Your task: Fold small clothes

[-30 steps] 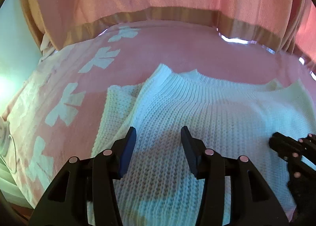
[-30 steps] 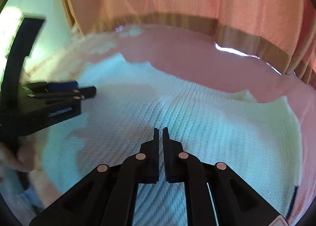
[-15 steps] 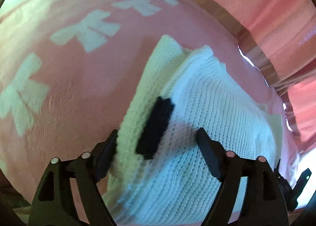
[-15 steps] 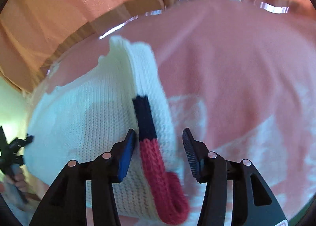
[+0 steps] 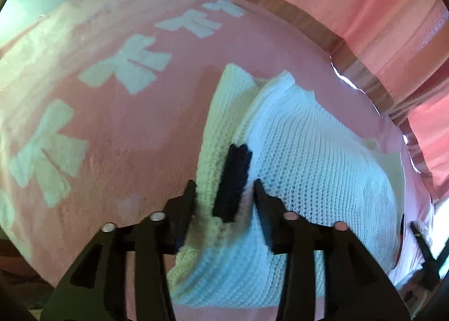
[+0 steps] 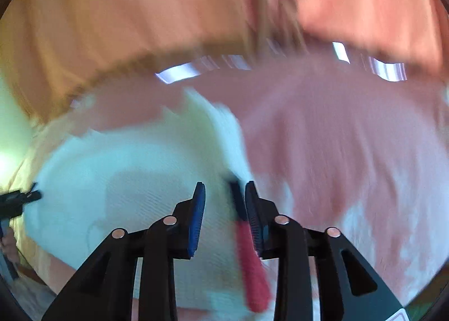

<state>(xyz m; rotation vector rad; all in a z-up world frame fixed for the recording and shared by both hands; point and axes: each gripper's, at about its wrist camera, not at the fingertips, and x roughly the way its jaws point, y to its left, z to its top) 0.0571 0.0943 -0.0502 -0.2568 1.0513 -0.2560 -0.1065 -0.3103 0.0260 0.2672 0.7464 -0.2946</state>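
The white knit sweater (image 5: 308,158) lies on the pink bow-patterned blanket (image 5: 112,130) — left gripper (image 5: 224,189) jaws, just narrowed, pinch its folded left edge; right gripper (image 6: 226,190) jaws part-open around its right edge — blurred, grip unclear

surface: pink blanket (image 5: 118,135), white bow pattern | on it: white knit sweater (image 5: 308,158)

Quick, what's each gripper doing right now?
Left gripper: jaws just closed, pinching the sweater edge.
Right gripper: open, jaws just closing slightly; sweater edge between them, not pinched.
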